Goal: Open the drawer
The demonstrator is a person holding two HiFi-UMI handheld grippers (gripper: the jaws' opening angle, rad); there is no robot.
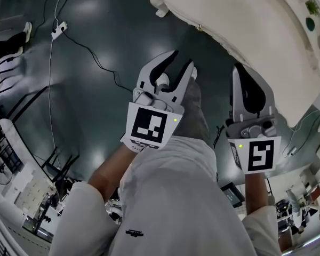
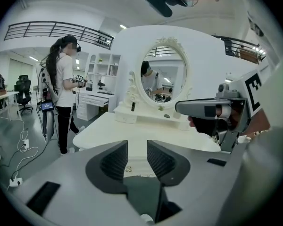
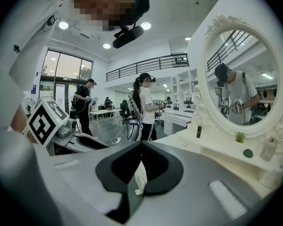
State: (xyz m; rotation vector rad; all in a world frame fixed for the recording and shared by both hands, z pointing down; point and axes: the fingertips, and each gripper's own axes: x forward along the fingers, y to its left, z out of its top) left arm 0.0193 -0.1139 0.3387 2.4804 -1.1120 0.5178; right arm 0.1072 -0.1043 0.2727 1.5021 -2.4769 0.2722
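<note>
— So, how are the hands held?

— Both reach out in front, side by side and tipped a little downward, with their marker cubes facing the head camera. The left gripper (image 1: 184, 58) has its jaws parted to a moderate gap and grips nothing. The right gripper (image 1: 240, 68) has its jaws closed tip to tip, with nothing held.

— And the drawer?

— It's straight ahead of the left gripper. The drawer (image 2: 139, 165) shows through that gap, under the edge of the white dressing table (image 2: 146, 133). Its small brass knob (image 2: 128, 169) sits close by one pad, ungripped. Its inside is hidden.

— What stands on top?

— An oval mirror (image 2: 163, 74) in a carved frame rises at the back. Along its ledge are a little dark bottle (image 3: 199, 131) and a small green plant (image 3: 239, 136).

— And the room?

— A glossy dark floor (image 1: 96, 73), with a black cable (image 1: 90, 55) and a white power strip (image 1: 59, 30) lying on it. Farther off a person (image 2: 63, 86) stands before white shelves (image 2: 101, 67), and a railed balcony (image 2: 52, 29) runs above.
</note>
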